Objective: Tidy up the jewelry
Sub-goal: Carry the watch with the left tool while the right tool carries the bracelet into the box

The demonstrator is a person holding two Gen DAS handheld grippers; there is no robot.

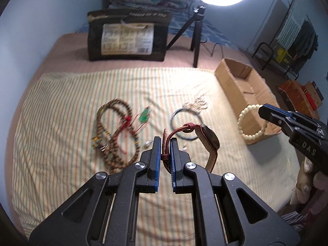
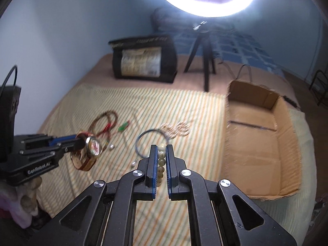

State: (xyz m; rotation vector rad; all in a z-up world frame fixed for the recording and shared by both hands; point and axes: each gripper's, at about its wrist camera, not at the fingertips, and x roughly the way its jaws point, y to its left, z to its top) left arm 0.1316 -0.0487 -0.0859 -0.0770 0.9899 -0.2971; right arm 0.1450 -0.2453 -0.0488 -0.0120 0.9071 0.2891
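Note:
My left gripper [image 1: 165, 141] is shut on the red-brown strap of a wristwatch [image 1: 209, 141] and holds it above the striped cloth [image 1: 61, 106]; the watch shows in the right wrist view [image 2: 93, 146] too. My right gripper [image 2: 161, 149] is shut on a cream bead bracelet [image 2: 161, 164], which hangs in front of the open cardboard box [image 1: 244, 94] in the left wrist view [image 1: 251, 123]. On the cloth lie a long brown bead necklace [image 1: 114, 135], a green pendant on red cord [image 1: 144, 115], a blue bangle [image 1: 180, 119] and a gold chain piece [image 1: 197, 104].
The cardboard box [image 2: 260, 139] stands at the cloth's right side. A black bag [image 1: 127, 37] and a ring-light tripod [image 1: 196, 32] stand behind the cloth. Small pearl-like pieces [image 2: 111, 147] lie near the bangle [image 2: 149, 141]. A clothes rack [image 1: 295, 39] is at far right.

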